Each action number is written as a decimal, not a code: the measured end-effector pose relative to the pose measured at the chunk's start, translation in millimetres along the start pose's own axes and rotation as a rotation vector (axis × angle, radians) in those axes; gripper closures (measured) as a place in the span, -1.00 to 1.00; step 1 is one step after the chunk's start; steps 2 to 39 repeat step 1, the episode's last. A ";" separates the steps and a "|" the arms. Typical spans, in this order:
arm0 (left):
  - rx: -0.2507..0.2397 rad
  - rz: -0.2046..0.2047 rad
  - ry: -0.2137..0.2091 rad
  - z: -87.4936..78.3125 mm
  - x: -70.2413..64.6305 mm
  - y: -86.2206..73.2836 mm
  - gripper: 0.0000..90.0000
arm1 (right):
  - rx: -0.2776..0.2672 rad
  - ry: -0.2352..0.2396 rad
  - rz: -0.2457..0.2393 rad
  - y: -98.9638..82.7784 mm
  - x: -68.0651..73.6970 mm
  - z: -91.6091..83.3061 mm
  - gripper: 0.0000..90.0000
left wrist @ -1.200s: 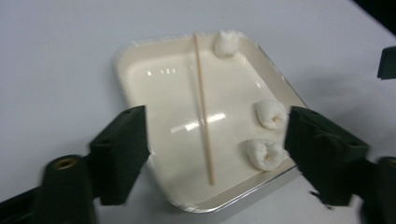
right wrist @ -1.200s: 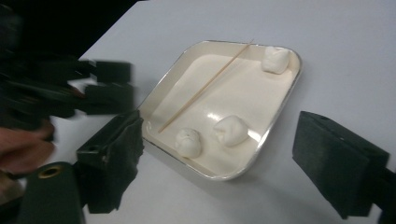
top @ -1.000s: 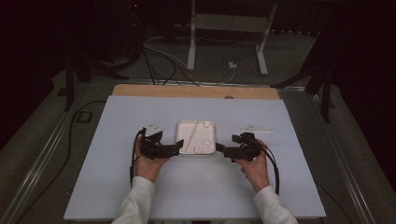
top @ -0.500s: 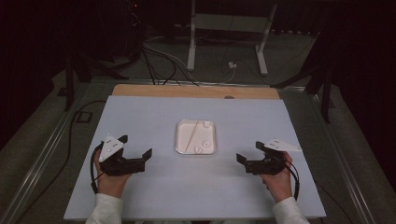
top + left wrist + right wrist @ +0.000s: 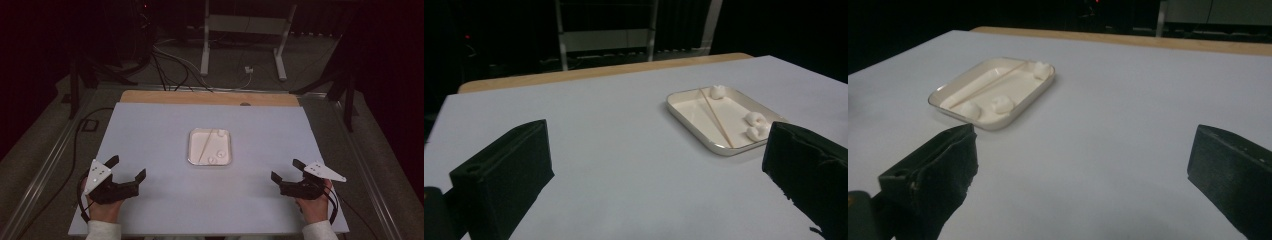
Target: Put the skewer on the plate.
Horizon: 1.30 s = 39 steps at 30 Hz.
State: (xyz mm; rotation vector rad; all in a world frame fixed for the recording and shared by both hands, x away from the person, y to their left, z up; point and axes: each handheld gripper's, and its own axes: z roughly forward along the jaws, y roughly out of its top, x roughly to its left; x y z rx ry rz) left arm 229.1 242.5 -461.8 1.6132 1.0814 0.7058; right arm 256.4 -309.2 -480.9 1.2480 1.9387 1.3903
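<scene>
Sitting square in the middle of the pale table [image 5: 150, 125] is a shallow white tray [image 5: 192, 150], well apart from both tools. A thin wooden stick [image 5: 206, 145] lies slantwise inside it, and three small white lumps rest there too: one [image 5: 220, 133] in the far corner toward one o'clock, the other two [image 5: 216, 157] close together near the tray's six o'clock rim. From the tray, the left gripper [image 5: 127, 167] sits out at about eight o'clock, its jaws spread wide with nothing between them. The right gripper [image 5: 286, 170] lies at about four o'clock, jaws just as wide and empty, having just been opening. Each tool is held low over the table by a hand near its front edge.
</scene>
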 end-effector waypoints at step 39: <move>0.002 0.002 0.004 -1.1 1.3 -0.7 -0.98 | -0.001 0.000 0.002 -0.6 -0.4 -0.5 -1.00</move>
